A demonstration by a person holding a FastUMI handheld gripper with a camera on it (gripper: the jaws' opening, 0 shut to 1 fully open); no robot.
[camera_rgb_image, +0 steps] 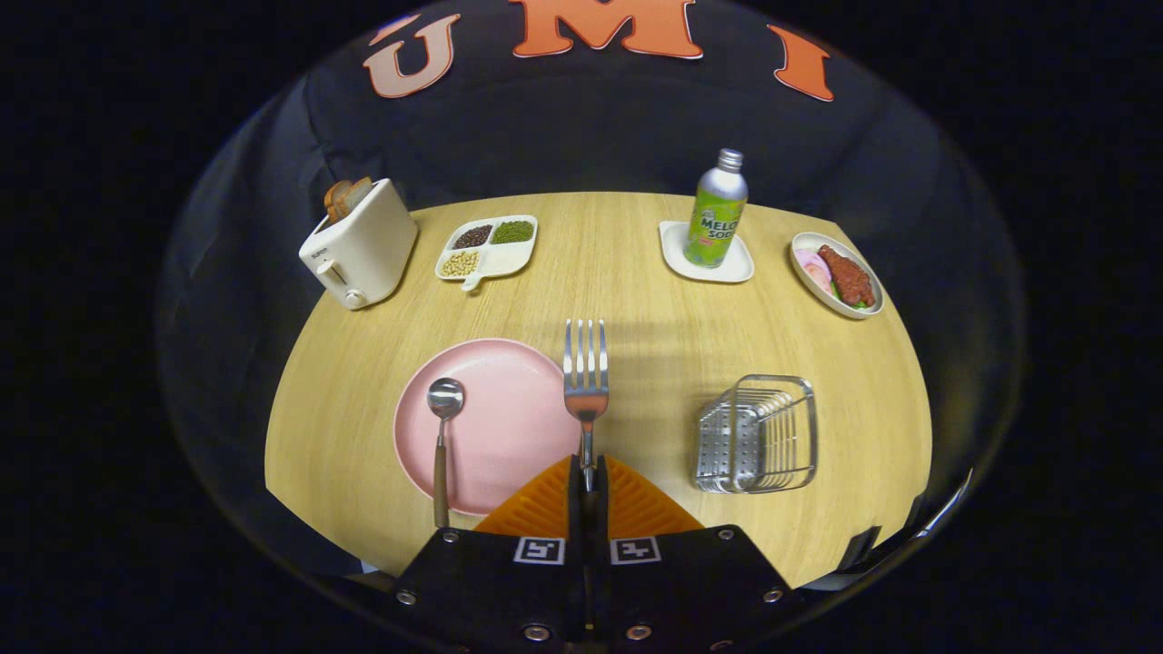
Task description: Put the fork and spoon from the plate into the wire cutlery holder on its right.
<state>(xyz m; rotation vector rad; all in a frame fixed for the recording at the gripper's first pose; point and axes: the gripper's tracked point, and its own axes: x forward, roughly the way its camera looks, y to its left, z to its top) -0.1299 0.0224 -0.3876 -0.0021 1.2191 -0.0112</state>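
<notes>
- My tongs [587, 472] are clamped on the fork [586, 381] by its handle, four shiny tines pointing far.
- The spoon [442, 436], steel bowl and wooden handle, lies on the pink plate [509, 427], left.
- The wire cutlery holder [759, 434] sits right of the plate.

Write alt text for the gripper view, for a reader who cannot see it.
The tool is shut on a fork, held tines forward above the wooden table. A spoon lies on the pink plate to the fork's left, and the wire cutlery holder stands to its right.
</notes>
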